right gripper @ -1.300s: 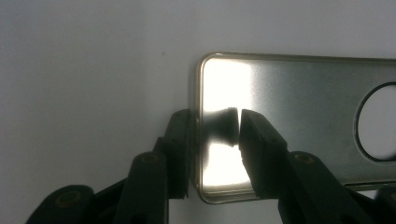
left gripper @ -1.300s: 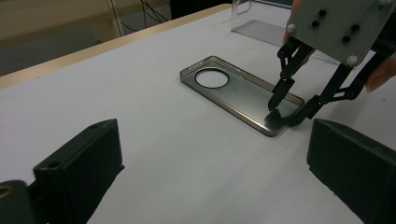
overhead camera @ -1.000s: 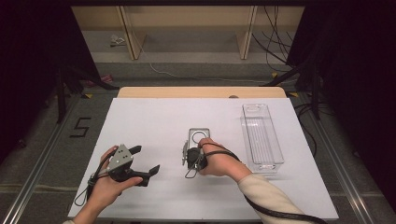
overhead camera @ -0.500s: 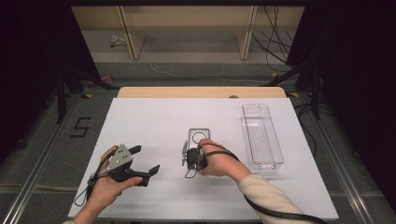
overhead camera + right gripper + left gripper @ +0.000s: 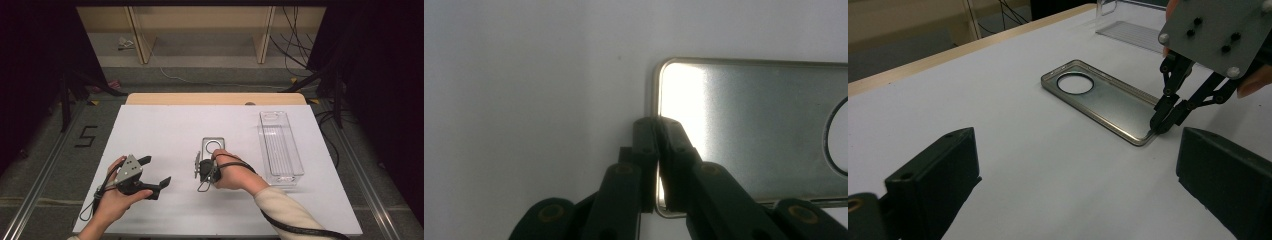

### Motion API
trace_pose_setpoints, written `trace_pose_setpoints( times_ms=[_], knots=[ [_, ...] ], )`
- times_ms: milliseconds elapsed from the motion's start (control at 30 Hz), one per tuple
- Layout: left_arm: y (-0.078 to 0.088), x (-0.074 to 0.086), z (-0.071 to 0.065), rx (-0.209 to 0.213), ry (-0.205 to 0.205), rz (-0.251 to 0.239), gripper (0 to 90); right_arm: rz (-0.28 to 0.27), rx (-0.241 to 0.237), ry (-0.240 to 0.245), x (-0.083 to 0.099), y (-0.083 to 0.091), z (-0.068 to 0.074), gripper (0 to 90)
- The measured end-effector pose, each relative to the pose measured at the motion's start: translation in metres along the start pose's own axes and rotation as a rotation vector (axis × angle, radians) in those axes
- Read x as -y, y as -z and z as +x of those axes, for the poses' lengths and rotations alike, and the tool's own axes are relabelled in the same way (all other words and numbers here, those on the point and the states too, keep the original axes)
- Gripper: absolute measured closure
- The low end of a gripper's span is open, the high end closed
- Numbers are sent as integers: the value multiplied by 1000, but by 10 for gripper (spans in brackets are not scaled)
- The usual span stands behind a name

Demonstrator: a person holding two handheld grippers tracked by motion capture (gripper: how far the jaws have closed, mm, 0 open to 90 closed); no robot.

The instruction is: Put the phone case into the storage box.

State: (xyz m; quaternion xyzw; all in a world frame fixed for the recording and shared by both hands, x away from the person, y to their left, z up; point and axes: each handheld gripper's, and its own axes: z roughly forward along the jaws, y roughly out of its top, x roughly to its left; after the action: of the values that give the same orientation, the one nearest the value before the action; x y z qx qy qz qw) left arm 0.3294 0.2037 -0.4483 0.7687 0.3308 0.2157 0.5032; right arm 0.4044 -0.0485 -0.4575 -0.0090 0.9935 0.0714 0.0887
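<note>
While my right tool (image 5: 657, 131) has just been closing and now pinches the short end rim of the phone case (image 5: 1100, 97) lying flat mid-surface (image 5: 165, 130), that thin-edge grip could slip on lifting; my left tool (image 5: 153, 172) waits, jaws apart.

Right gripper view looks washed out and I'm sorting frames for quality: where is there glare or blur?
Right gripper view: glare whitens the phone case beside the right tool. Left gripper view: its own left tool is blurred; case sharp. High view: evenly lit.
</note>
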Motion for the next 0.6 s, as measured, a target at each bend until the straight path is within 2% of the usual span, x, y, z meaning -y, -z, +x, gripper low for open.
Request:
trace_pose_setpoints(
  times_ms=[600],
  knots=[
    [0, 0, -1, 0, -3, 3, 33, -11, -3, -25, 3, 1, 2, 891]
  ],
)
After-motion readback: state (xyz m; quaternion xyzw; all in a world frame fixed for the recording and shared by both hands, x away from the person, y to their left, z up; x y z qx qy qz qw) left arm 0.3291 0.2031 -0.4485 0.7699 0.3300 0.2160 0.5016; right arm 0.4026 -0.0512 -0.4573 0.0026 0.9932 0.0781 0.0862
